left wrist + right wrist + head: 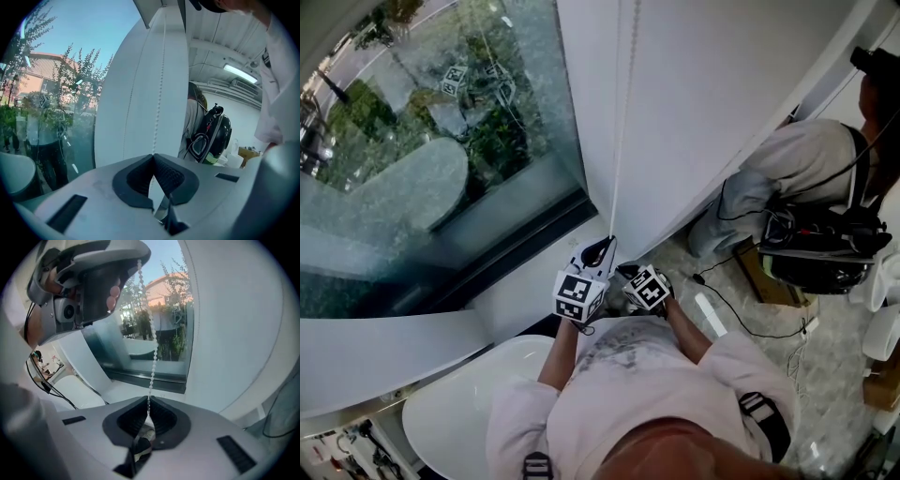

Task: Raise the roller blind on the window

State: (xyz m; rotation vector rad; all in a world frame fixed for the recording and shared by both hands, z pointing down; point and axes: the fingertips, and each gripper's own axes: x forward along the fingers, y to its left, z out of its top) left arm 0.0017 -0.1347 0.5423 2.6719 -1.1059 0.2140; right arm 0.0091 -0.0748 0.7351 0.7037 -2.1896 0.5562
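Note:
A white bead chain (616, 141) hangs down along a white upright surface (694, 94) beside the window glass (422, 141). My left gripper (602, 249) is shut on the chain, with my right gripper (628, 273) just below and to its right. In the left gripper view the jaws (153, 157) meet on the chain (161, 89), which rises up the white surface. In the right gripper view the chain (152, 357) runs taut from the shut jaws (147, 400) up to the left gripper (89, 282) above. I cannot tell where the blind's lower edge is.
Another person (811, 187) with a dark backpack rig crouches at the right by the wall. Black cables (750, 319) and a cardboard box (766, 277) lie on the floor there. A white rounded seat (478, 394) stands below my left arm, near the dark window frame (516, 253).

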